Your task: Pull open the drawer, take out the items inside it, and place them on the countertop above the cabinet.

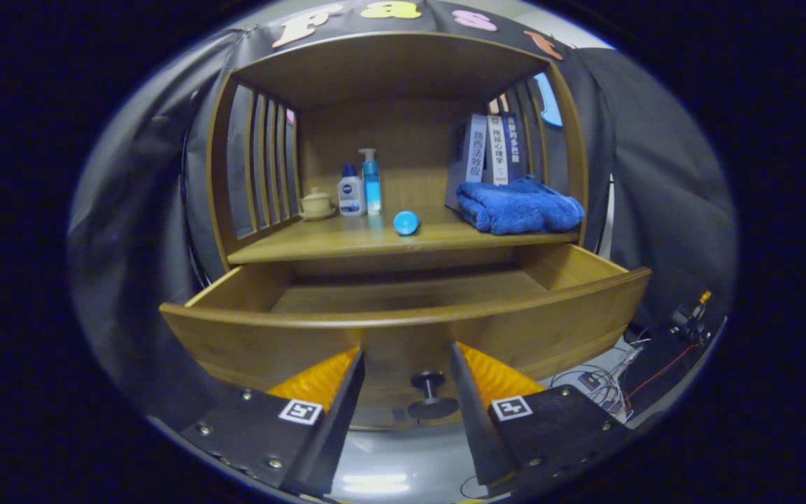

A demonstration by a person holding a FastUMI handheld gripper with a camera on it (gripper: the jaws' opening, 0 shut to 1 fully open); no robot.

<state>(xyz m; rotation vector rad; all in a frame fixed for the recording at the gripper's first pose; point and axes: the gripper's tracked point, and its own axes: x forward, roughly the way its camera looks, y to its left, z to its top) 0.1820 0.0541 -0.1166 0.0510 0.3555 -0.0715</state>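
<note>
We find the drawer (403,315) pulled out just ahead of our tongs (406,381), which gape empty astride its knob (429,392); next, we judge, reach inside for items.

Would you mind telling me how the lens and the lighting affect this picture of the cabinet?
Gripper view: the fisheye bows the open drawer's front edge and the countertop; the drawer's rear lies in shadow under the countertop; a pale glare sits on the floor below the knob, between the open hand-held gripper's fingers.
</note>
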